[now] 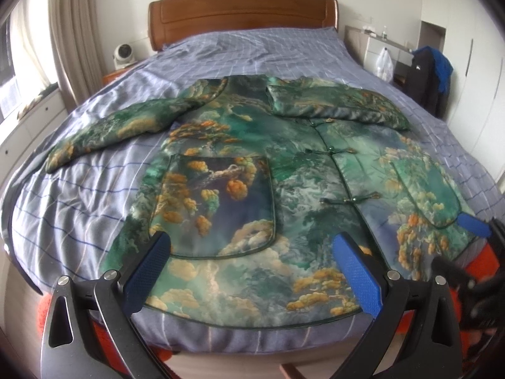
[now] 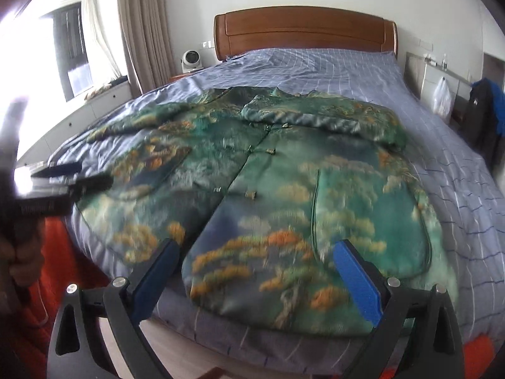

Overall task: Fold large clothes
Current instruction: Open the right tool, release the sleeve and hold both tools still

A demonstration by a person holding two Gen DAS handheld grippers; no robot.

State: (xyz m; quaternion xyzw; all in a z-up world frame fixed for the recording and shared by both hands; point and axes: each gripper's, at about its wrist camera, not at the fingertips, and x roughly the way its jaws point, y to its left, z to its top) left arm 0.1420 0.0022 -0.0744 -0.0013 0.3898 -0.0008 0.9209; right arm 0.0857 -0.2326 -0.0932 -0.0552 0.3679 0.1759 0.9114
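both grippers are hanging over the foot of the bed with their blue-padded fingers spread wide apart and gripping nothing: the left gripper [image 1: 252, 271] is sitting above the hem on the jacket's left half, and the right gripper [image 2: 255, 274] is sitting above the hem on its right half. from the right wrist view the left gripper is showing as a blurred dark shape at the left edge.

around them, a wooden headboard [image 1: 243, 12] is standing at the far end of the bed [image 1: 79, 195], which is wearing a blue-grey checked sheet. a small white fan [image 1: 123, 55] is resting beside the headboard, beige curtains [image 1: 72, 31] are hanging by the window, a plastic bag [image 1: 384, 63] is dangling on the far right, and a dark garment with blue lining [image 1: 430, 72] is draped near it. nothing is lying between the grippers and the cloth.

the jacket [image 1: 252, 164] is lying front-up across the middle of the bed, hem toward the grippers, printed in greens with orange-gold clouds. its knot buttons are running down the centre, two large patch pockets are showing, one sleeve is stretching out left, and the other is folded across the chest.
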